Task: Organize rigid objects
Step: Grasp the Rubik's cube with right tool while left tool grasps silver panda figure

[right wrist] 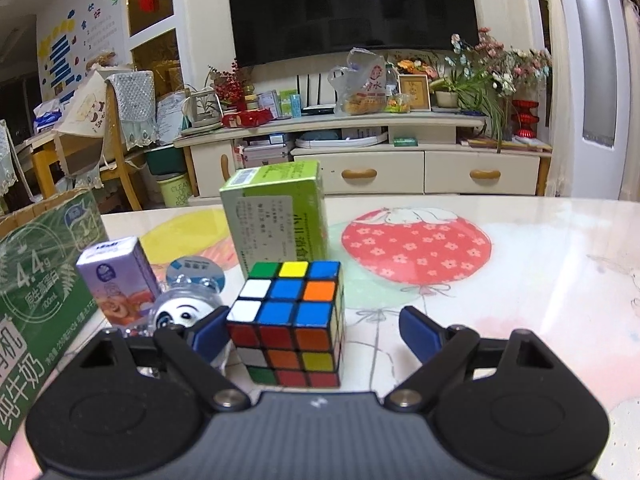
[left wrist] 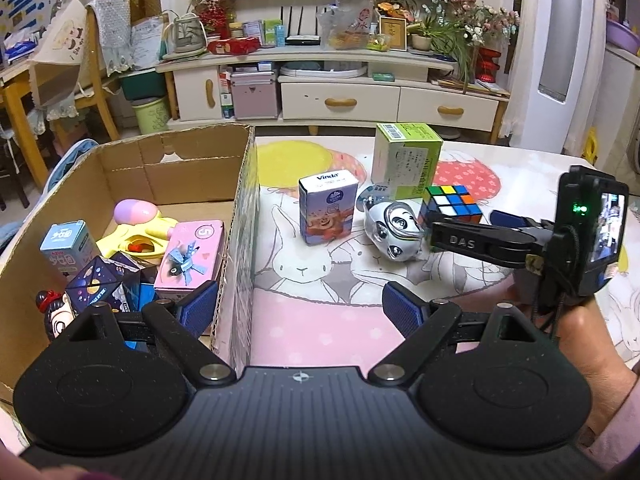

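With right tool [right wrist: 310, 330] wide open around the Rubik's cube [right wrist: 292, 322], nothing held: light, stiff, slick; best pinched across flat opposite faces.

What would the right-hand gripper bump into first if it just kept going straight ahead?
Most likely the Rubik's cube, which already sits between the open fingers of the right gripper. The green box stands behind it.

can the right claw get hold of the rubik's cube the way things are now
Probably yes. The right claw is open with the Rubik's cube already between its fingers, standing free on the table. The panda toy sits close by the left finger and could get nudged.
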### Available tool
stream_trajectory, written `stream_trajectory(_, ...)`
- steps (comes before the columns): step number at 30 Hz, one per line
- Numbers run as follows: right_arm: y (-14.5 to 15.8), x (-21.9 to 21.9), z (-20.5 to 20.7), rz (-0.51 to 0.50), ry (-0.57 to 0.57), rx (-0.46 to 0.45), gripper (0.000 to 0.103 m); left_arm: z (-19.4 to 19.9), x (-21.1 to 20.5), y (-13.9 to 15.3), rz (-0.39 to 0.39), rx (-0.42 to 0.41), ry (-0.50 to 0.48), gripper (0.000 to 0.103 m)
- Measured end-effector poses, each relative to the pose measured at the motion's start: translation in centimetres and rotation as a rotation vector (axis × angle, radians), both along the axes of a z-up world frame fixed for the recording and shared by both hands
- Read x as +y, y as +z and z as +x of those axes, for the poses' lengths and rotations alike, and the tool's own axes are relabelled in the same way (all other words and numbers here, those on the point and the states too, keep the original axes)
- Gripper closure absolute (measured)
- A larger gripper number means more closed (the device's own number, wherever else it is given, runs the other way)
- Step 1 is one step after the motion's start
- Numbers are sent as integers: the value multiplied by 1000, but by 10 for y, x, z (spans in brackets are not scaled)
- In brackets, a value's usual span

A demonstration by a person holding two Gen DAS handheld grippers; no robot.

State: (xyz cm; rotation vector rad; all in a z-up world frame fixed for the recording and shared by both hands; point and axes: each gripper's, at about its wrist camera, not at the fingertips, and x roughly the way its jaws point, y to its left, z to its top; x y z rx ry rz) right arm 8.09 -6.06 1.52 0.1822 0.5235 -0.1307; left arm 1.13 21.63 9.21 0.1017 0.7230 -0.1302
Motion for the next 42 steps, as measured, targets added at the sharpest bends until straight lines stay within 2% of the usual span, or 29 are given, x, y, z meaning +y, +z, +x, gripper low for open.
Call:
stream_trajectory(5,0,-12,0,-9,-41,15,14,0,-3,3,16,-33,18,0)
stream_trajectory(10,1,-7,9,-47,10,10,13,-2,-11,5,78,-98,26,0)
stream_trajectory(14,1,-6,15,-57,40,13,14,-2,-22,4,99,-121,-2,0)
stream_trajectory(16,1,-8,17,-45,51,16,19,0,-27,2,100,-120,-15,0)
stream_trajectory(20,0,-16,16,-16,84,23,48,5,-36,-3,85,-112,-36,0)
stream_trajectory(21,0,-17,16,-15,87,24,49,7,-40,-5,80,-109,-45,0)
stream_trajectory(26,3,-29,8,37,97,28,50,16,-56,-17,51,-91,-85,0)
stream_trajectory(33,8,-39,-4,-39,79,18,50,39,-84,-41,18,-54,-95,0)
stream_trajectory(42,3,-60,-11,-35,56,30,47,82,-100,-70,-6,-25,-16,0)
